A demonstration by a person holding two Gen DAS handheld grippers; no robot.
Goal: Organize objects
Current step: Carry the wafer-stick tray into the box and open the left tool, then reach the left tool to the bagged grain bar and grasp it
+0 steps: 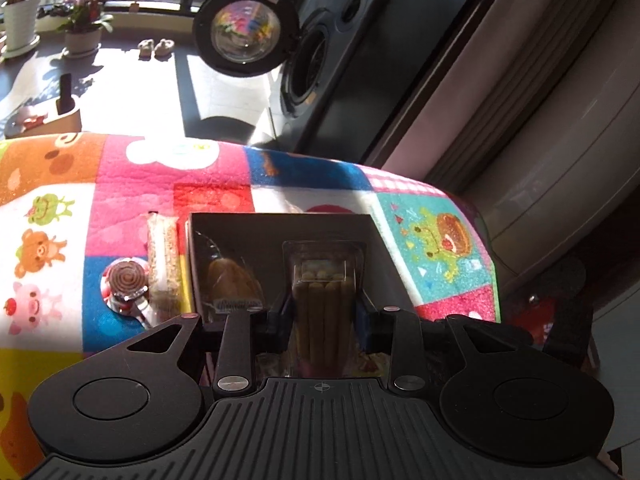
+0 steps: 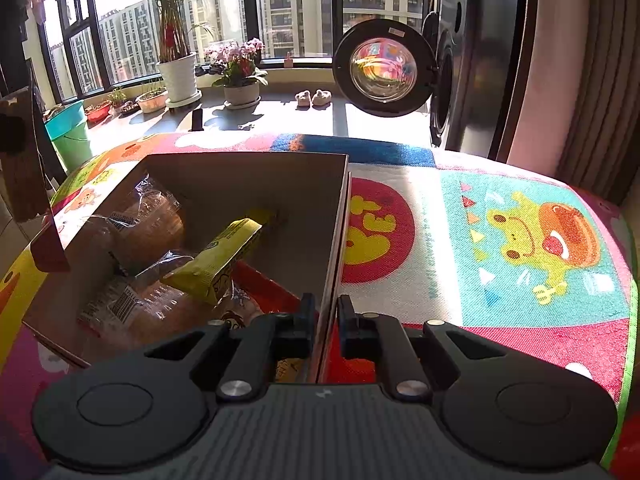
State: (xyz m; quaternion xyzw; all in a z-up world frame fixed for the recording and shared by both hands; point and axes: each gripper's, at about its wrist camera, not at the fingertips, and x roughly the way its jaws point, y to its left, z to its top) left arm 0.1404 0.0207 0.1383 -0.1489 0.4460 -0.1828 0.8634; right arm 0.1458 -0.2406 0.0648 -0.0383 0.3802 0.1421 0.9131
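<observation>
Above the box [image 1: 280, 236], your left claw [image 1: 322, 312] grips the stick pack [image 1: 322, 292]; your right claw [image 2: 323, 320] pinches the box wall [image 2: 334, 240]. Release off-centre and the pack could catch the rim.

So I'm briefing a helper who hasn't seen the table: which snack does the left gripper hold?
On the cartoon-print blanket stands an open cardboard box. Right before it, the left gripper is shut on a clear plastic pack of greenish biscuit sticks, standing on end, unlike the bagged buns and yellow packet lying inside.
</observation>
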